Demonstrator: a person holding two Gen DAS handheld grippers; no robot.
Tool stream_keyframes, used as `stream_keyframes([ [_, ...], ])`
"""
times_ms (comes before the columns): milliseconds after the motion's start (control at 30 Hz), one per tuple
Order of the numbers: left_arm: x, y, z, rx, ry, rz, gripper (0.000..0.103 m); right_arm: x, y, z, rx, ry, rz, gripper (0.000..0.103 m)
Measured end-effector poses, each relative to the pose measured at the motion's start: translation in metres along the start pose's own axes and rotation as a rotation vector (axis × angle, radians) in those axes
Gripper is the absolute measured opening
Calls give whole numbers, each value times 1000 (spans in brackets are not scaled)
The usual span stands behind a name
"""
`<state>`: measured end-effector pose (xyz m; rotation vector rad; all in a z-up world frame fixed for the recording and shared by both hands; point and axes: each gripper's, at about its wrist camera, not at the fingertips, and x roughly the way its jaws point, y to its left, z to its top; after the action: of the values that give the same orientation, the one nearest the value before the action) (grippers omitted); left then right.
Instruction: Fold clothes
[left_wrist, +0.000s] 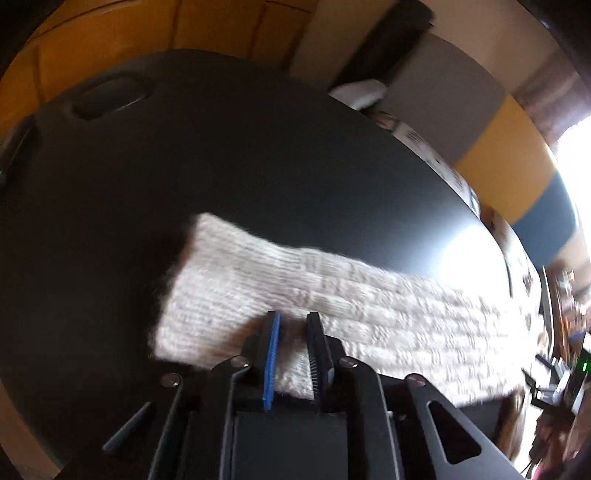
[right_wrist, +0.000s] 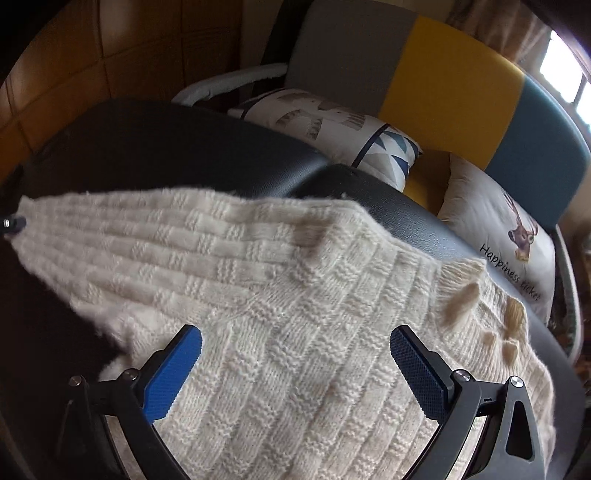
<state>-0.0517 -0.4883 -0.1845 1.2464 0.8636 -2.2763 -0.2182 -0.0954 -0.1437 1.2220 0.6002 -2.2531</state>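
The left gripper (left_wrist: 292, 317) is clenched on the sleeve (left_wrist: 236, 291) of the cream sweater (right_wrist: 295, 314), whose long axis runs off to its right across the dark worktop (left_wrist: 221, 147). The right gripper (right_wrist: 295, 341) hangs released directly over the sweater's body, jaws wide apart

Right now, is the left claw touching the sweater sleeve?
Touching. In the left wrist view, the left claw is closed on the cream sweater sleeve, knit pinched between its pads.
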Motion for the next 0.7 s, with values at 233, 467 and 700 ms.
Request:
stream_keyframes([
  [233,1,-4,21,-42,10,42,13,22,-2,4,110,-9,74,103],
  [467,-39,-45,-31,-2,31,-243,20,-10,-17,-21,158,-40,100,103],
  [700,-18,-163,-99,227,230,-505,22,-46,-43,-83,241,-26,101,103],
])
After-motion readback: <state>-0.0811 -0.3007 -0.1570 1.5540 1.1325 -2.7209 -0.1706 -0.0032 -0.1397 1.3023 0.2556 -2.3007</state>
